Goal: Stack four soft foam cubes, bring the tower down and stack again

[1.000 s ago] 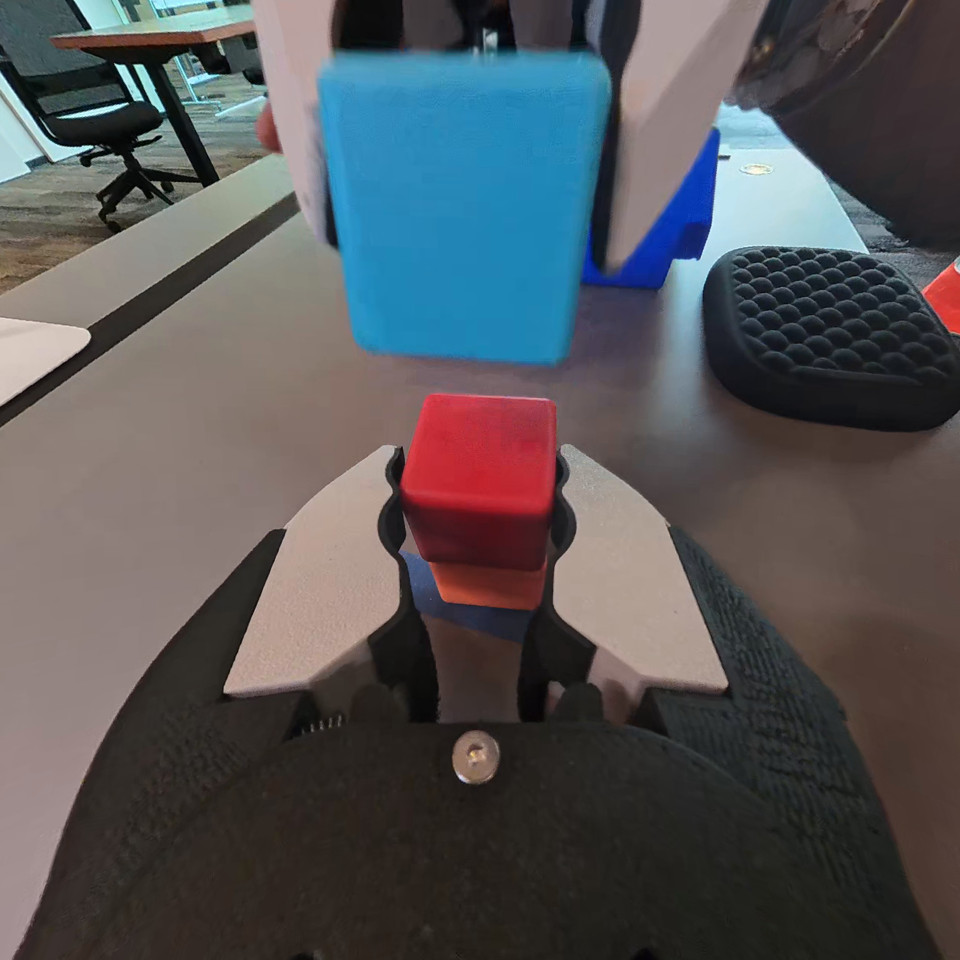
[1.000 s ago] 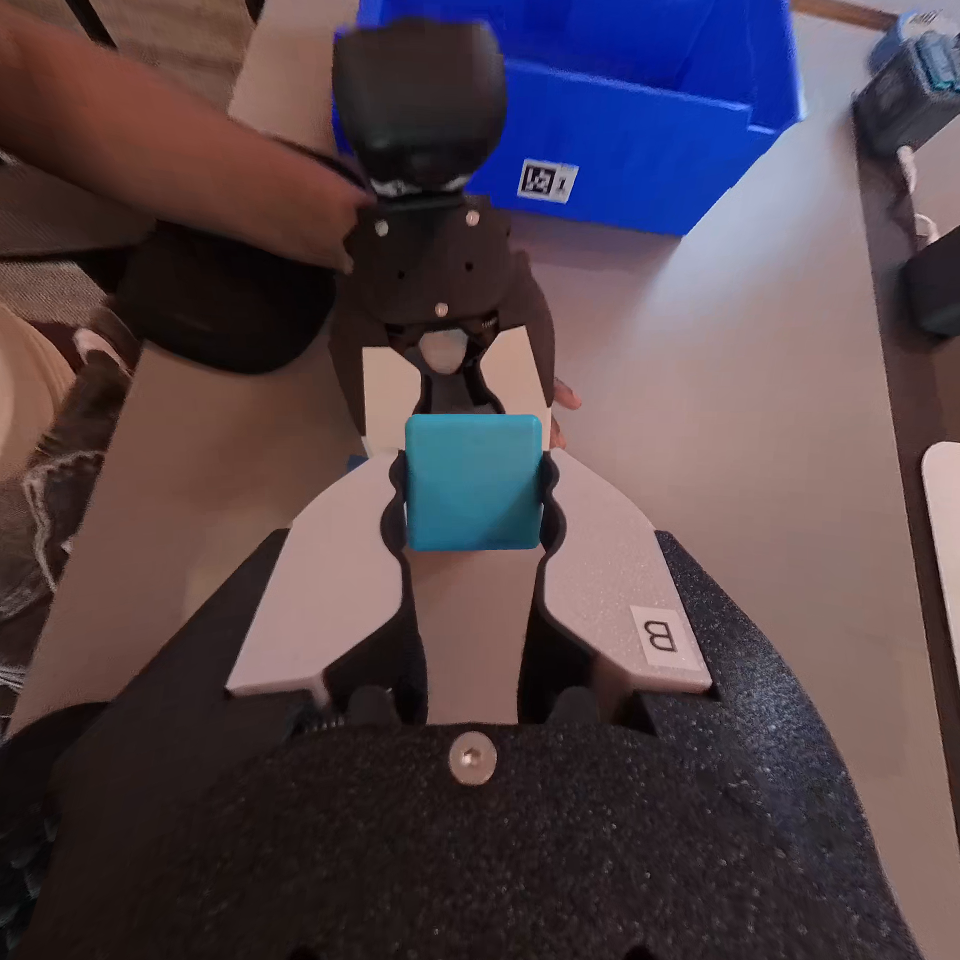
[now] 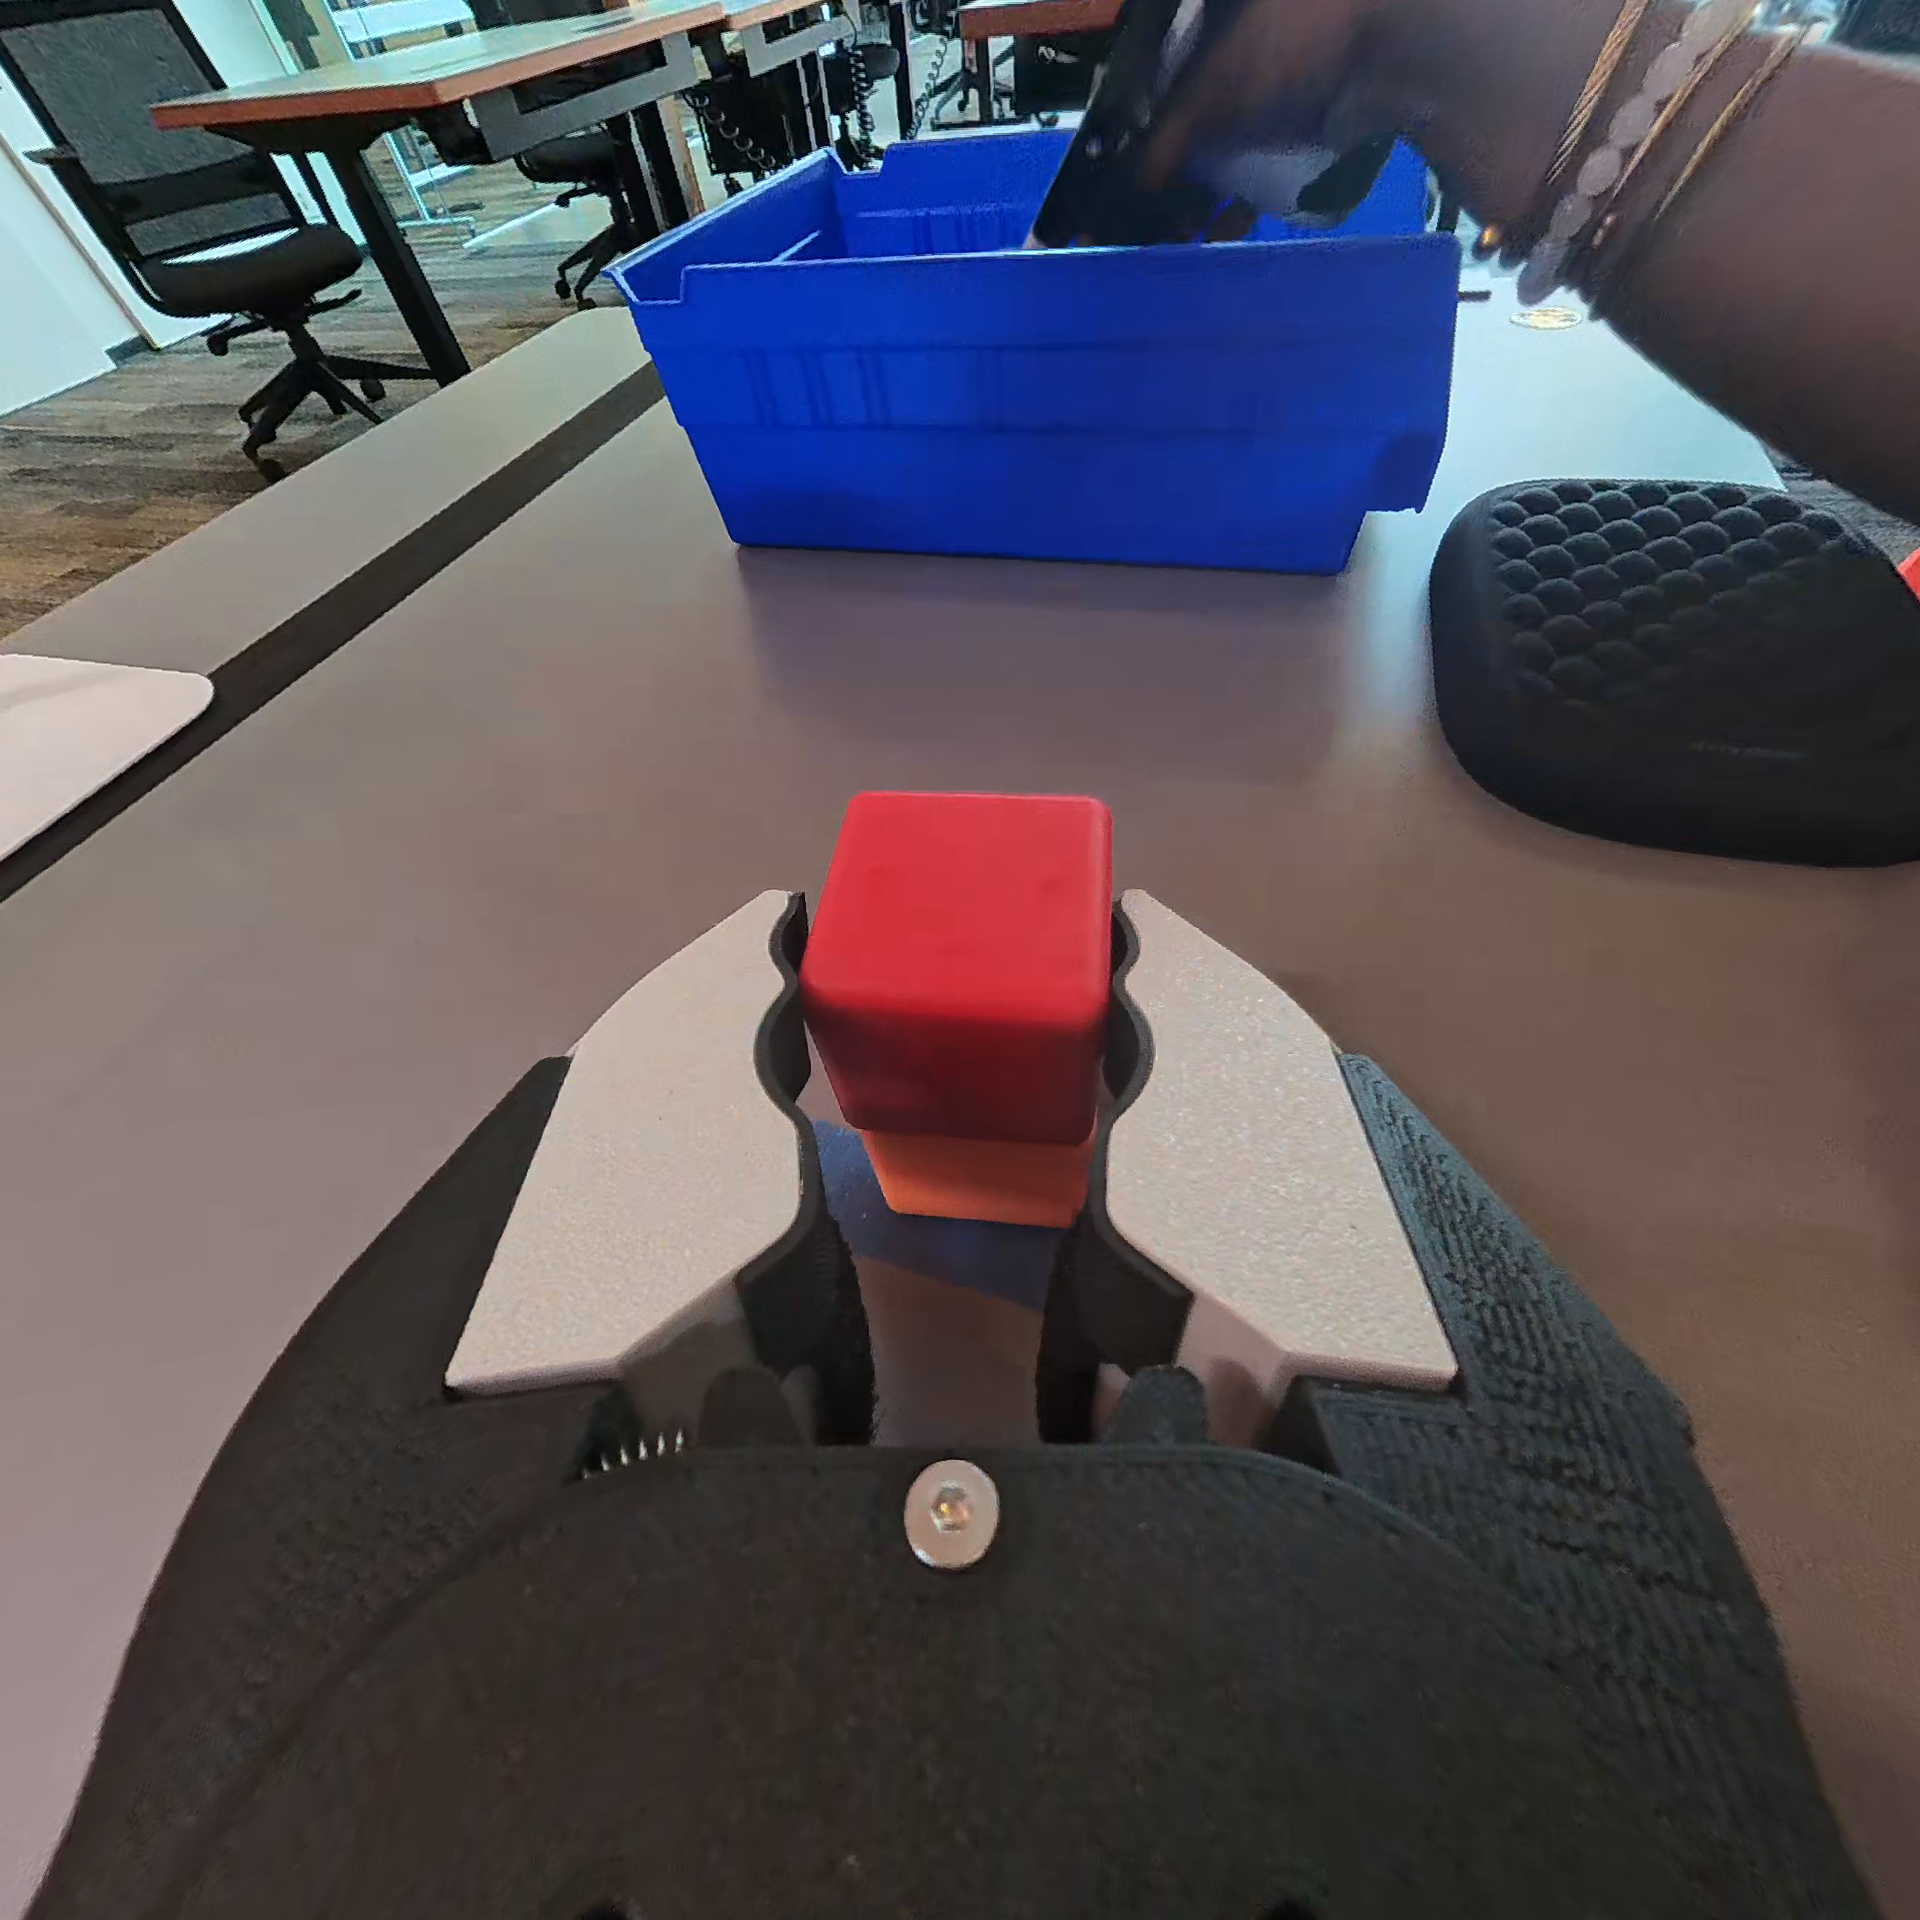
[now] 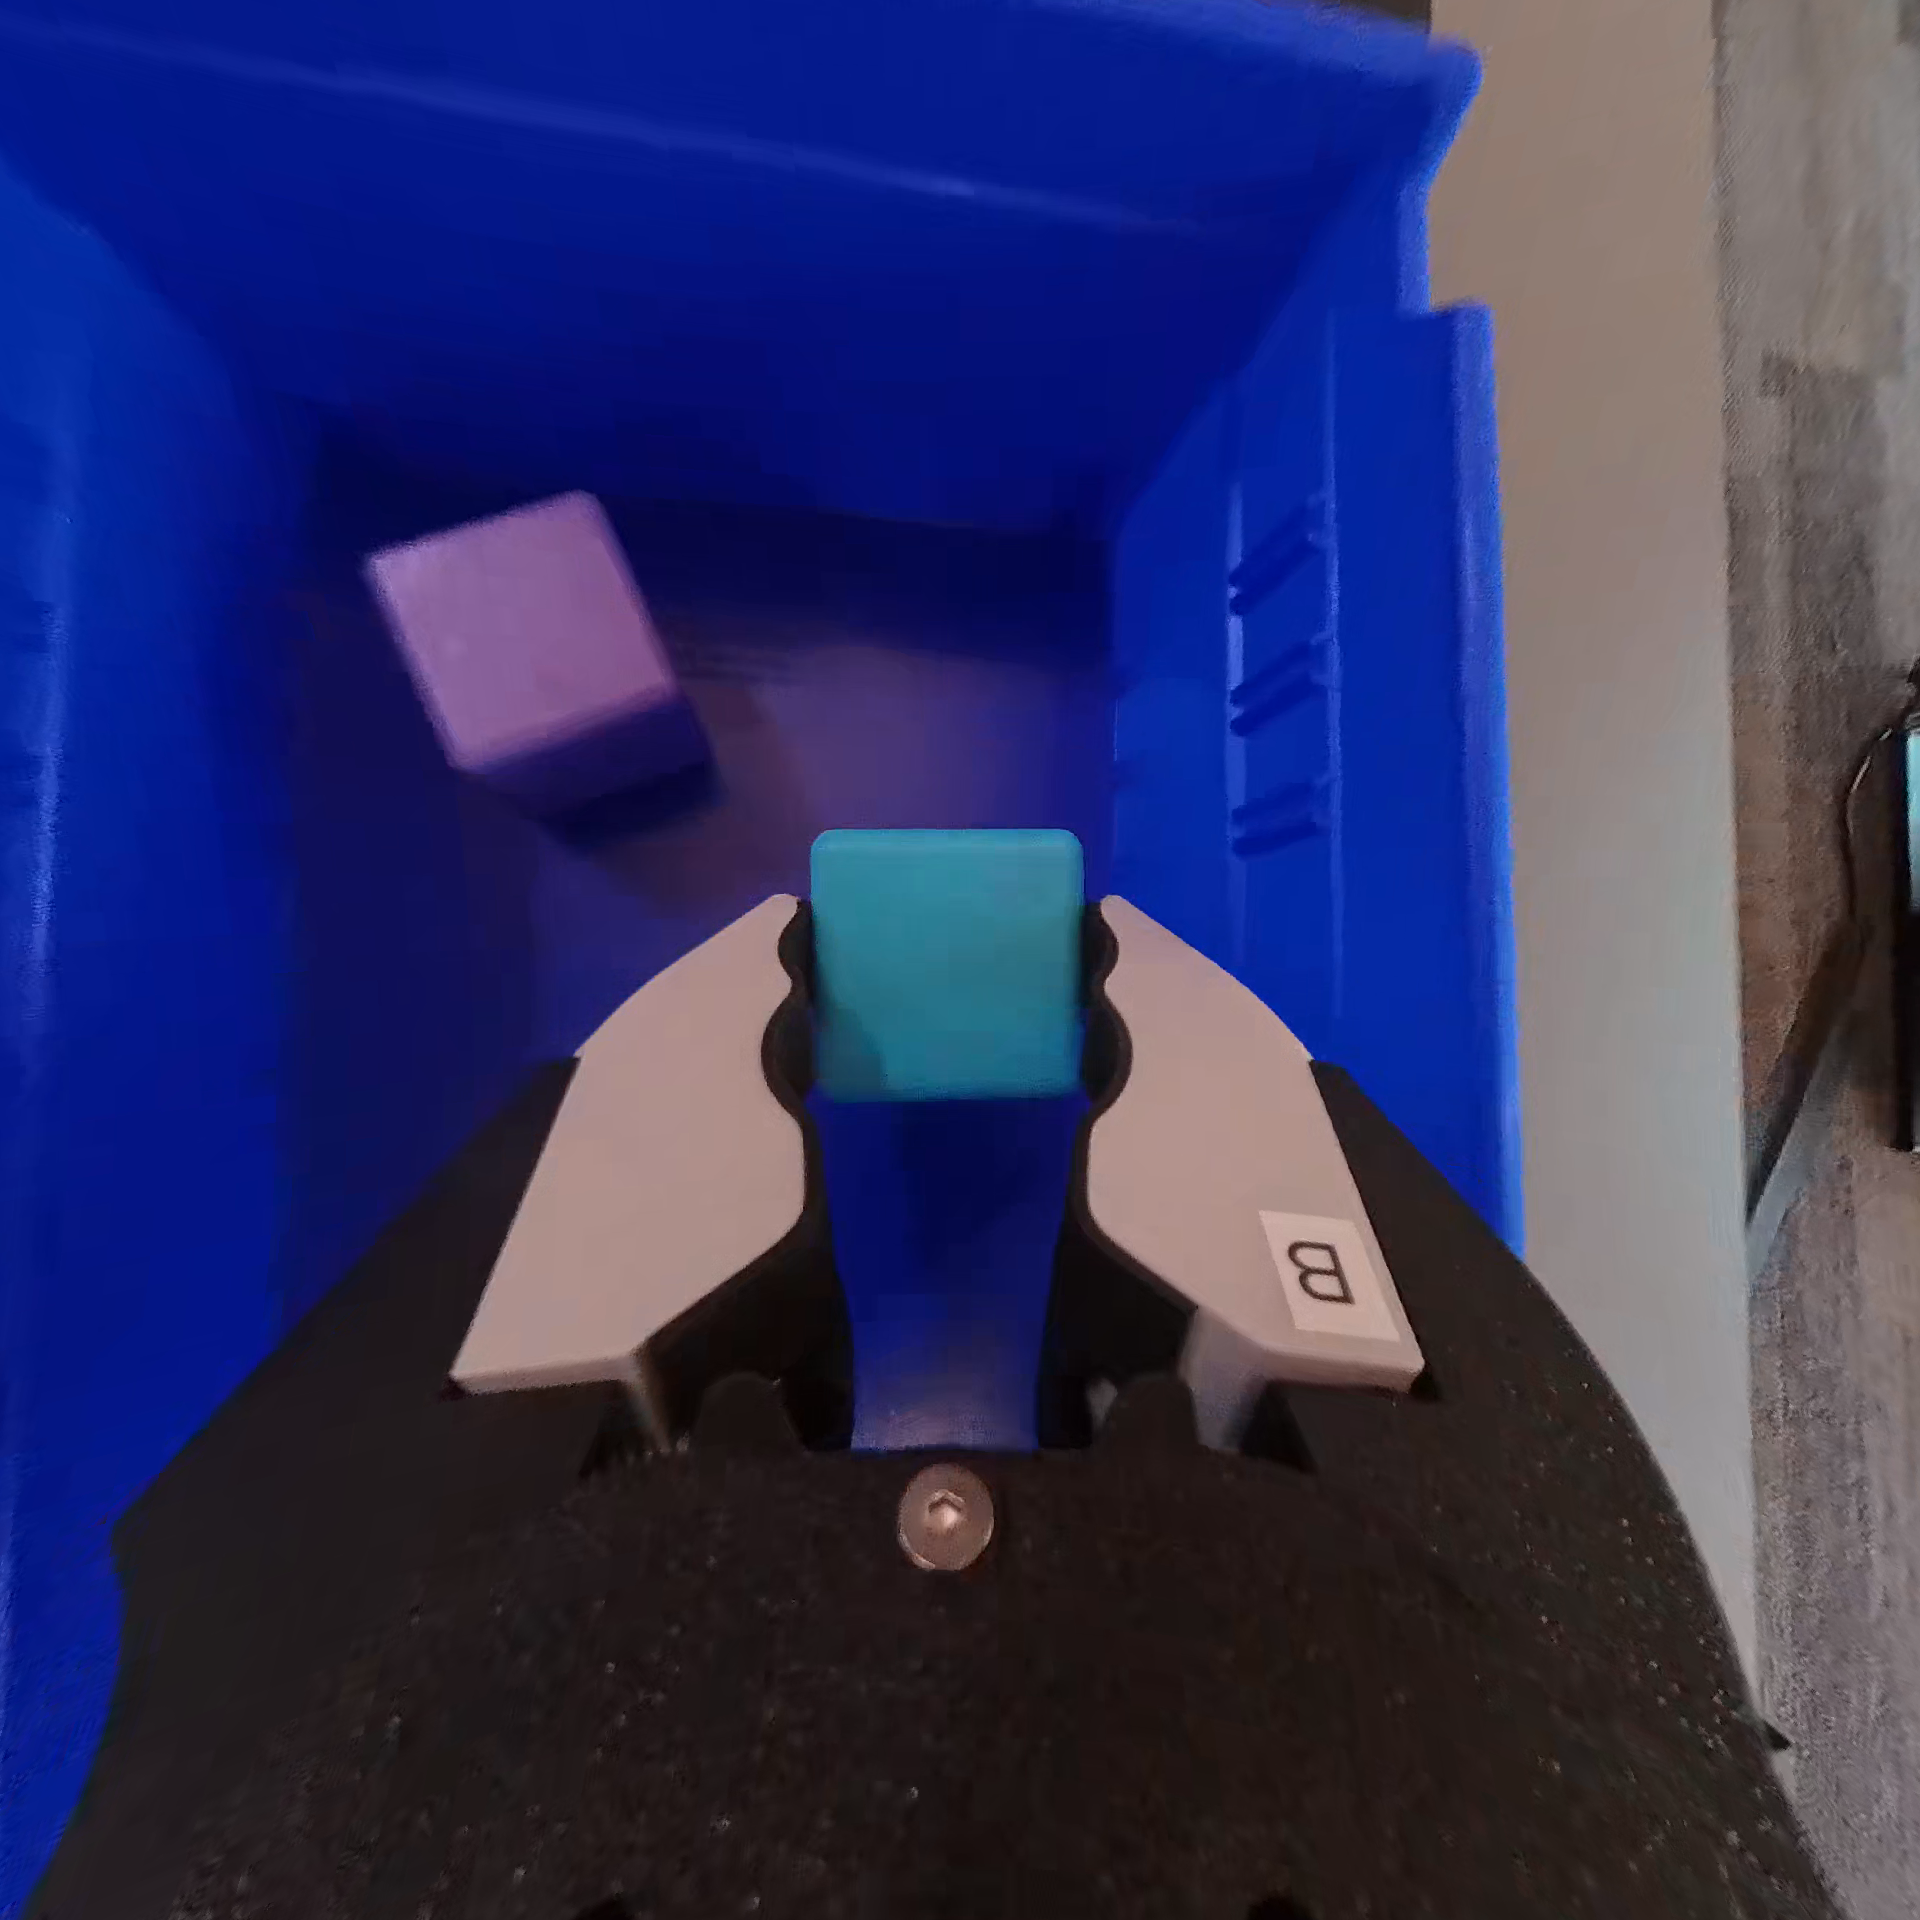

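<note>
A: Cubes first: where are they now?

B: The left gripper (image 3: 956,997) pinches the red cube (image 3: 956,951), which sits on an orange cube (image 3: 977,1184); a blue patch under them is mostly hidden, so I cannot say if it is a third cube. The right gripper (image 4: 945,977) pinches the teal cube (image 4: 945,966) between its fingers.

A: What changed since a second ago?

B: Before, the teal cube hung just above the red one, near the stack. Now the right gripper is far away, over the blue bin (image 4: 1299,436), pointing down into it. A purple cube (image 4: 520,634) lies on the bin floor, at the left.

A: What does this mean for the task?

B: I judge the teal cube is not being stacked; it is going to the bin, so this looks like the take-down part, with the left gripper next removing the red cube.

A: Anything unclear?

B: Yes. In the left wrist view the right gripper is only a dark blur behind the bin wall, beside a person's wrist (image 3: 1704,208). The purple cube is also blurred, and I cannot tell if the teal one touches the bin floor.
</note>
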`<state>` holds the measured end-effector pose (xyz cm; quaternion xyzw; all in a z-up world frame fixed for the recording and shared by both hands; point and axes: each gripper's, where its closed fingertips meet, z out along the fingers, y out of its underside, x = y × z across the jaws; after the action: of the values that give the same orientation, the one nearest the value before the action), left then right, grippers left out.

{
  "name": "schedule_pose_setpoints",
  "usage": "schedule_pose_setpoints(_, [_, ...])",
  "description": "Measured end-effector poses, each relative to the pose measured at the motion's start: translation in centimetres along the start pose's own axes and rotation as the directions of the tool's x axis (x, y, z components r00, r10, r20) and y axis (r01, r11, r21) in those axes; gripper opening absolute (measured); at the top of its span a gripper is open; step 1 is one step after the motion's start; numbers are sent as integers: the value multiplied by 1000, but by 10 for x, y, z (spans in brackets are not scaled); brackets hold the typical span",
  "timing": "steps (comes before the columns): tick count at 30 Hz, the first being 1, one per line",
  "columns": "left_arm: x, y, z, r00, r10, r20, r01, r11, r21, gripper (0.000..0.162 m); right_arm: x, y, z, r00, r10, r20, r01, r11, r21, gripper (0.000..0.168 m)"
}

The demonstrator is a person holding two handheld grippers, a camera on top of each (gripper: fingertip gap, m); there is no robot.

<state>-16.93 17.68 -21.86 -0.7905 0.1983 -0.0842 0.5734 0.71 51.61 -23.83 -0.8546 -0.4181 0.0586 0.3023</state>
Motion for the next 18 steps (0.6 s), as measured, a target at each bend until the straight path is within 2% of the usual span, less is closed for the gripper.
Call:
schedule_pose_setpoints(4, [-1,0,1,1000,-6,0,6,1000,1,54,-3,17,16,1000,-17,22,18,997,-72,49])
schedule_pose_setpoints(7, [-1,0,1,1000,-8,2,8,1000,3,54,-4,11,16,1000,-18,23,18,1000,-13,49])
schedule_pose_setpoints(9, [0,2,0,1000,2,-2,-2,1000,-5,55,2,-7,1,999,-16,-32,19,995,100,56])
schedule_pose_setpoints(11, [0,4,-1,1000,4,-7,-4,1000,-22,63,-4,-35,-28,996,-50,-71,67,965,253,67])
schedule_pose_setpoints(12, [0,7,-2,1000,0,-10,0,999,-37,66,-15,-52,-47,993,-88,-73,108,936,336,72])
schedule_pose_setpoints(14, [1,14,-2,1000,-4,-17,3,996,-85,73,-64,-81,-89,970,-245,-2,213,841,497,71])
schedule_pose_setpoints(16, [2,24,0,1000,-1,-19,-2,988,-152,76,-136,-95,-128,876,-465,127,294,725,623,67])
schedule_pose_setpoints(17, [3,29,1,1000,1,-20,-5,982,-189,76,-180,-91,-146,773,-596,217,327,668,669,69])
schedule_pose_setpoints(18, [4,33,2,1000,6,-18,-10,976,-218,76,-223,-78,-163,624,-718,309,357,613,705,69])
